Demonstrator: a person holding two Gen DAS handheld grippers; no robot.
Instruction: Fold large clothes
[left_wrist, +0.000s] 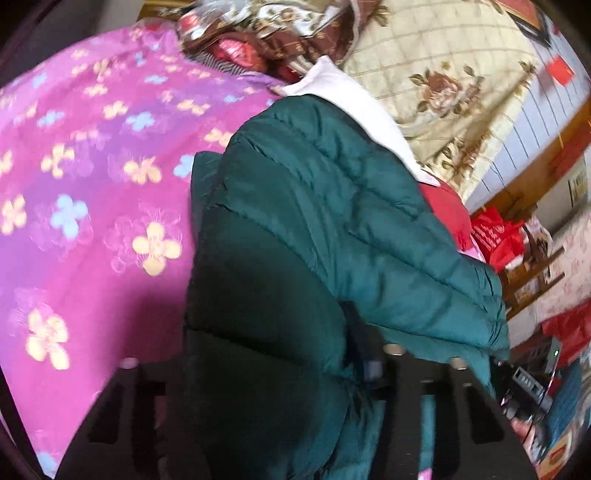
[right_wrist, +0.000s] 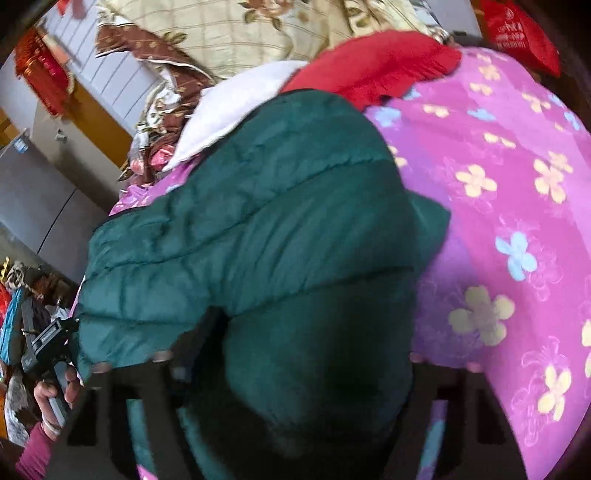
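Note:
A dark green quilted puffer jacket (left_wrist: 332, 221) lies over the pink flowered bedspread (left_wrist: 92, 166), its bulk draped across both grippers. My left gripper (left_wrist: 295, 369) is shut on a bunched fold of the jacket, and the fabric hides the fingertips. In the right wrist view the same jacket (right_wrist: 277, 221) fills the middle, and my right gripper (right_wrist: 291, 369) is shut on another fold, its tips buried in the cloth. The other hand-held gripper (right_wrist: 44, 343) shows at the lower left, held by a hand.
A white garment (left_wrist: 347, 96) and a red one (right_wrist: 373, 66) lie behind the jacket. A cream floral quilt (left_wrist: 443, 74) and patterned pillows are piled at the back. Red bags (left_wrist: 495, 236) and clutter stand beside the bed.

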